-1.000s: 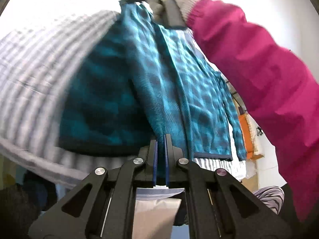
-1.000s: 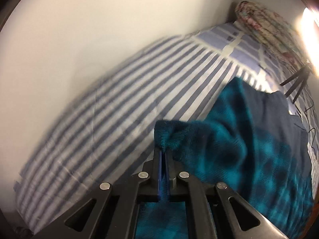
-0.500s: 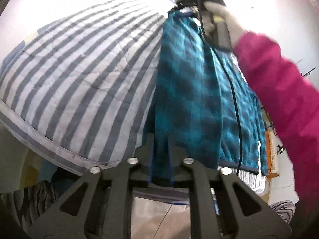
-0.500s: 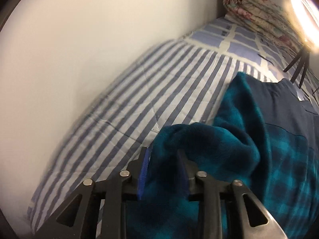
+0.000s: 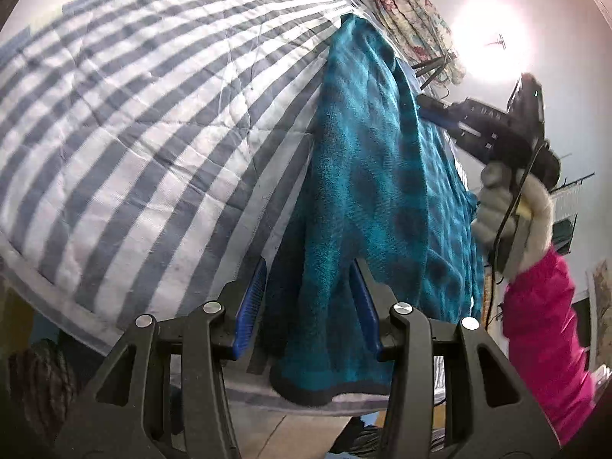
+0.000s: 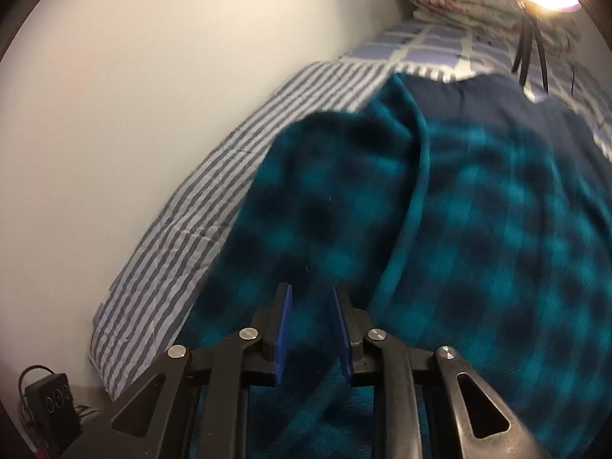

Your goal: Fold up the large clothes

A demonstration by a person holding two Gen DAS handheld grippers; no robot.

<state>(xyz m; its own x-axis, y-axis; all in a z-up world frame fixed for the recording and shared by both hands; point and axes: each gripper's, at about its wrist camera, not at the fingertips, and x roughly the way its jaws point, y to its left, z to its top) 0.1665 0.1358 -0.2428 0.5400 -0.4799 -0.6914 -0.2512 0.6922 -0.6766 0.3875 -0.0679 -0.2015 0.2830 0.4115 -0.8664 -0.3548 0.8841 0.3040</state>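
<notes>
A large teal and dark blue checked fleece garment (image 5: 367,176) lies on the striped bed cover (image 5: 145,122), its dark hem hanging over the near edge. My left gripper (image 5: 308,267) is open, its blue pads either side of the fleece near the hem, not clamping it. My right gripper (image 5: 478,122) shows in the left wrist view, held by a gloved hand above the garment's right side. In the right wrist view the right gripper (image 6: 311,290) is open just above the fleece (image 6: 440,229), which is blurred.
A white wall (image 6: 134,95) runs along the bed's far side. A folded floral quilt (image 5: 413,23) lies at the head of the bed, beside a bright lamp (image 5: 493,34). A black device with a cable (image 6: 49,401) sits on the floor by the bed corner.
Both grippers were shut on the fleece and held it up; now it lies on the bed. Both have opened and let it go. The right gripper has pulled away to the right.
</notes>
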